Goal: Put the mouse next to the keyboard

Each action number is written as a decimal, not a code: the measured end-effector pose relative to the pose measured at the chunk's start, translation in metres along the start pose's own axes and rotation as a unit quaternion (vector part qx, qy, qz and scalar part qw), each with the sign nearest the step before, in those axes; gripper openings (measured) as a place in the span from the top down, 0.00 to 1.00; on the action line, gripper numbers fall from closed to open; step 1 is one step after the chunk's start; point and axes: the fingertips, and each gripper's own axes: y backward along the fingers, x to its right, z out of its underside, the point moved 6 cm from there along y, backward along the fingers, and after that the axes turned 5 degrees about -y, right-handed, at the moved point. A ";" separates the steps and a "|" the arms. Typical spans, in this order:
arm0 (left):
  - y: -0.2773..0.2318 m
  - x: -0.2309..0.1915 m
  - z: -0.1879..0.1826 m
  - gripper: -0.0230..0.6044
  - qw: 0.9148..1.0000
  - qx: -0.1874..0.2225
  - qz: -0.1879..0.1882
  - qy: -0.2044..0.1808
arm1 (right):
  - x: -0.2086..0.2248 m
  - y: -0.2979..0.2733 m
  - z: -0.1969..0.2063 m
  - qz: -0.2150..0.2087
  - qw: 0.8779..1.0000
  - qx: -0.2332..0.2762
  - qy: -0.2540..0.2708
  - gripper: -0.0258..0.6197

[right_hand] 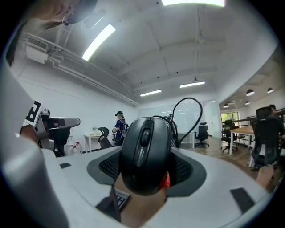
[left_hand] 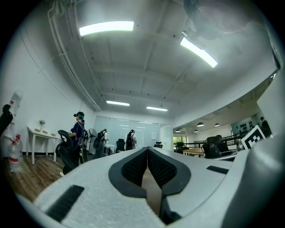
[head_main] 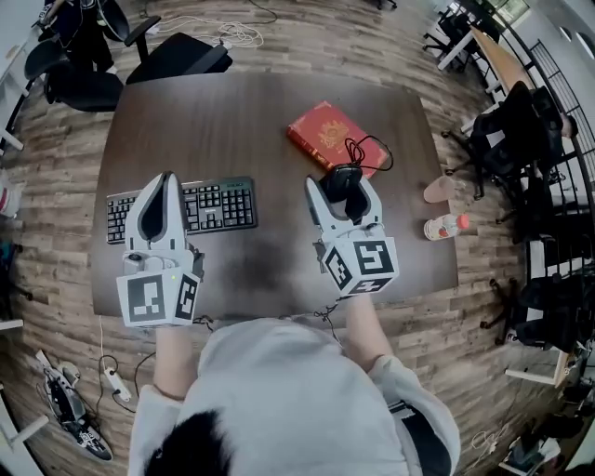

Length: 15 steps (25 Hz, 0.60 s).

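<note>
Dark brown table (head_main: 260, 112) fills the middle of my head view, standing on a plank floor (head_main: 279, 28). A black keyboard (head_main: 218, 206) lies on the table's left half, and a red book (head_main: 327, 132) lies at the far right.

My right gripper (head_main: 340, 189) is pinching the black mouse (head_main: 342, 177). In the right gripper view the mouse sits squarely between the two dark pads (right_hand: 108, 165), with one pad against each flank, its wheel toward the camera and its body tilted up. It is to the right of the keyboard with a clear gap of table between them, and just on the near side of the book. Its cable (head_main: 370, 147) loops back over the book's right corner. I cannot tell whether the mouse is off the tabletop (the jaws hide its underside).

My left gripper (head_main: 167, 182) has its jaws pressed together with nothing between them. The left gripper view shows the pads meeting along one line, with only the office behind them. In the head view its tip overlaps the left part of the keyboard, well apart from the mouse.

A bottle (head_main: 444, 226) lies on the floor beyond the table's right edge.
</note>
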 end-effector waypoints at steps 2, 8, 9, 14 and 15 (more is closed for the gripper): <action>-0.009 -0.006 0.007 0.95 1.000 -0.006 0.008 0.005 | 0.001 -0.009 0.009 0.008 1.000 -0.016 -0.007 0.57; -0.029 -0.019 0.030 0.95 0.999 -0.028 0.033 0.019 | 0.003 -0.030 0.044 0.031 0.997 -0.067 -0.029 0.57; -0.032 -0.021 0.033 0.95 0.999 -0.032 0.037 0.021 | 0.004 -0.033 0.050 0.035 0.996 -0.076 -0.034 0.57; -0.045 -0.029 0.050 0.95 0.997 -0.046 0.054 0.034 | 0.009 -0.045 0.084 0.059 0.989 -0.123 -0.061 0.57; -0.047 -0.031 0.053 0.95 0.997 -0.048 0.056 0.036 | 0.010 -0.047 0.090 0.064 0.987 -0.133 -0.064 0.57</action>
